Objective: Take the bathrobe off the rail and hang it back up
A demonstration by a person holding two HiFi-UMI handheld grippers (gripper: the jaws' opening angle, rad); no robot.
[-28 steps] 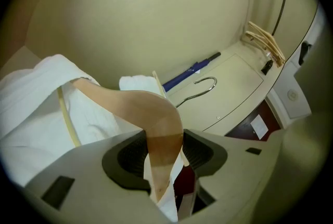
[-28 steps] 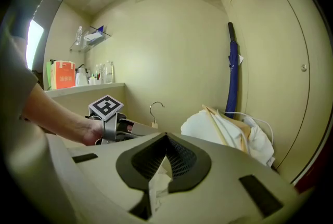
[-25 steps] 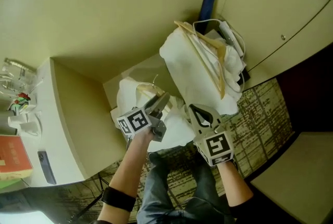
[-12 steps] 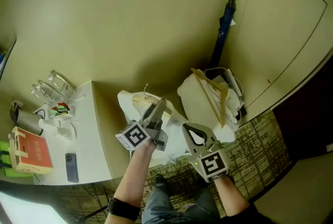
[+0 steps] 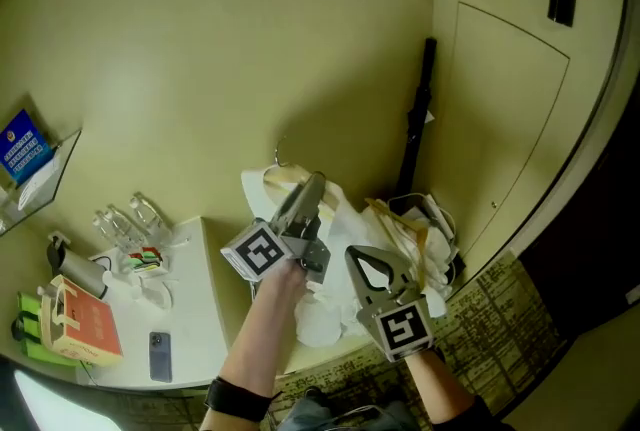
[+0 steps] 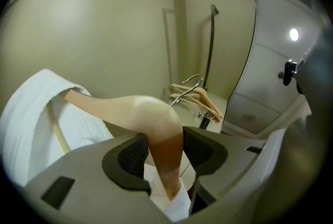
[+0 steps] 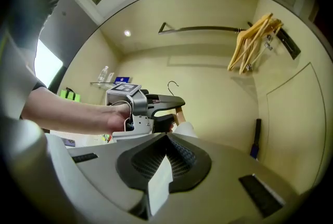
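Yellow walls framed the closet corner. Left tool was clamped on the wooden hanger, its pads pressed on either side of the hanger's arm. Right tool was shut, pinching a strip of the white bathrobe just beside it. That bathrobe hung from the hanger, draped below both tools, near the table. Up top, the rail carried spare hangers, well apart.

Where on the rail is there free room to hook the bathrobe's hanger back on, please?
The rail is bare from its left end across to the bunch of wooden hangers, so that whole stretch is free. The right end is crowded: the hangers hang there close together.
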